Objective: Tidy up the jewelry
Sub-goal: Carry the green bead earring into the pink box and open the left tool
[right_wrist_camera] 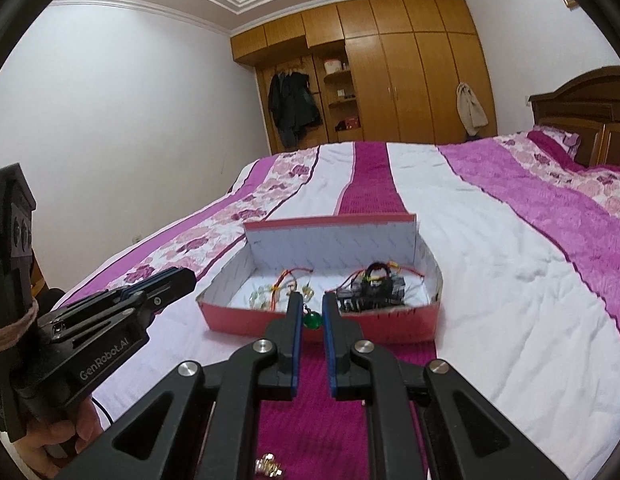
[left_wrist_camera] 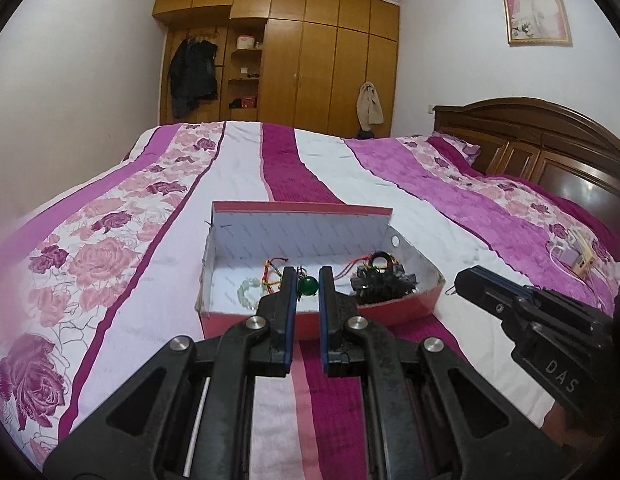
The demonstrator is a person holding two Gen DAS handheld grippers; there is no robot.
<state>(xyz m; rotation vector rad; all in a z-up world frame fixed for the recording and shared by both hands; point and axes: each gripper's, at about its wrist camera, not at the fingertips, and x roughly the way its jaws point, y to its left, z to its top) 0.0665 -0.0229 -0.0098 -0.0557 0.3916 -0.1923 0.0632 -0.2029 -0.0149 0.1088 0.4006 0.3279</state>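
Both tongs hover just short of the red box [left_wrist_camera: 270,320] on the bed [left_wrist_camera: 238,184], both aimed at its front middle. The left tongs [left_wrist_camera: 308,270] are squeezed closed and the right tongs [right_wrist_camera: 313,298] nearly so. Nothing is clearly gripped. The green bead pendant [left_wrist_camera: 309,286] lines up between the fingers in both views and looks to lie inside by the front wall, though I can't fully rule out contact. Also in the box: a pale bracelet [left_wrist_camera: 248,292], red-yellow cords [left_wrist_camera: 272,276] and a dark tangle [left_wrist_camera: 384,280]. One shiny beaded piece [right_wrist_camera: 270,472] is outside on the bedspread, under the right tongs, so it's probably next. Advice: open the right tongs before going down, and pinch the beads, not the fabric. Lift clear of the front wall, release over bare floor between bracelet and tangle, and avoid snagging cords.
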